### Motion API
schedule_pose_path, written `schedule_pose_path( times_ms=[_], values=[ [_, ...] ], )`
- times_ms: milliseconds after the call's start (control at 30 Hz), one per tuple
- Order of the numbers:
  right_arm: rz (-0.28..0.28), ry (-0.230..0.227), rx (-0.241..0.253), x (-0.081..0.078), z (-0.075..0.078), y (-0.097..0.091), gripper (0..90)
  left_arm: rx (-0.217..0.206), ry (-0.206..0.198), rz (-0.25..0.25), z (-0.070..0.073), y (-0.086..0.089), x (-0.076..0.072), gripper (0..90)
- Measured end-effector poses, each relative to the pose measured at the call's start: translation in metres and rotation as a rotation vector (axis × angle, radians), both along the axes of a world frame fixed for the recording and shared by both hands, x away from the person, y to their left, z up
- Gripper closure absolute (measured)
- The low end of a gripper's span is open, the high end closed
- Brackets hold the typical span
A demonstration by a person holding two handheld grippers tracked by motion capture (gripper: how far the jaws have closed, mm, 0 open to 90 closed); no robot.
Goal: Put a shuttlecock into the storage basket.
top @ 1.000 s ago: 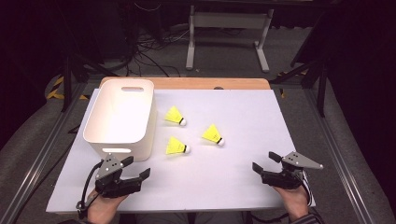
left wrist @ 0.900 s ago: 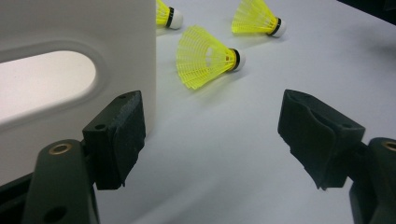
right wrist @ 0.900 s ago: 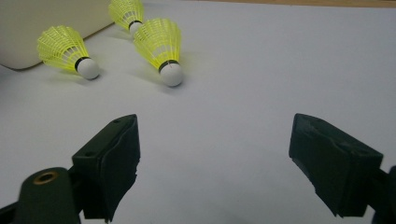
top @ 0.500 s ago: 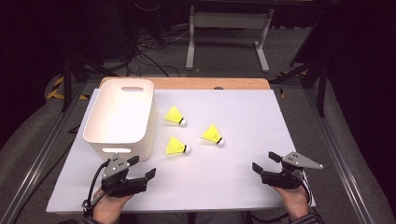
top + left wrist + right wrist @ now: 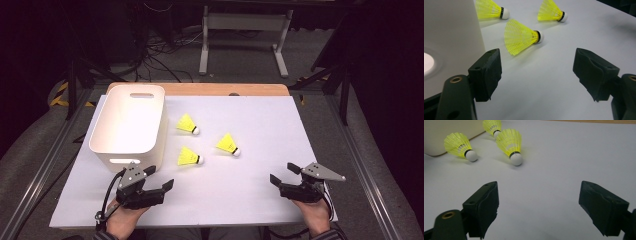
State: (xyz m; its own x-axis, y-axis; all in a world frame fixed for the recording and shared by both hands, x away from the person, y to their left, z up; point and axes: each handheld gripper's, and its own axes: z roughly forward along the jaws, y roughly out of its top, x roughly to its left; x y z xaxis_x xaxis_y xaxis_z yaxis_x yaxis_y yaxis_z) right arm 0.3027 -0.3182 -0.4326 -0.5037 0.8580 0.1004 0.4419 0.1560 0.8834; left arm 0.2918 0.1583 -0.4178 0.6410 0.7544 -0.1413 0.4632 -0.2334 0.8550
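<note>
Near the front edge of the white surface I am holding both grippers low, each with its jaws spread wide and nothing between them. At the front left, my left gripper is sitting just in front of the white bin, pointing toward the right and a little forward. At the front right, my right gripper is pointing left toward the middle of the surface. Three yellow shuttlecocks are lying on their sides between the bin and the right gripper, apart from each other: one is lying nearest the left gripper and near the bin's front right corner, one is resting farther back beside the bin's right wall, and one is lying to the right of those two.
</note>
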Motion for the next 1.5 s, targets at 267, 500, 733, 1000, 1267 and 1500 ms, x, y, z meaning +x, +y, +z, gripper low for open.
schedule_pose_path(
  times_ms=[267,500,733,1000,1267,1500],
  values=[
    [0.005,0.002,-0.002,0.0,0.0,0.0,16.7,0.002,0.002,-0.011,0.001,-0.01,0.005,23.9],
    [0.007,0.003,-0.001,0.0,0.0,0.0,16.7,0.011,0.011,-0.023,0.001,-0.02,0.008,23.9],
    [0.009,0.004,0.0,0.0,0.0,0.0,16.7,0.017,0.003,-0.023,0.002,-0.027,0.012,23.9],
    [0.01,0.002,0.0,0.001,0.0,0.001,16.7,0.041,0.005,-0.025,0.001,-0.037,0.018,23.9],
    [0.013,0.002,0.001,0.001,-0.001,0.001,16.7,0.052,0.019,-0.016,0.002,-0.043,0.023,24.1],
    [0.011,0.0,0.001,0.001,0.0,0.001,16.6,0.088,0.034,0.001,0.003,-0.05,0.031,24.2]
  ],
)
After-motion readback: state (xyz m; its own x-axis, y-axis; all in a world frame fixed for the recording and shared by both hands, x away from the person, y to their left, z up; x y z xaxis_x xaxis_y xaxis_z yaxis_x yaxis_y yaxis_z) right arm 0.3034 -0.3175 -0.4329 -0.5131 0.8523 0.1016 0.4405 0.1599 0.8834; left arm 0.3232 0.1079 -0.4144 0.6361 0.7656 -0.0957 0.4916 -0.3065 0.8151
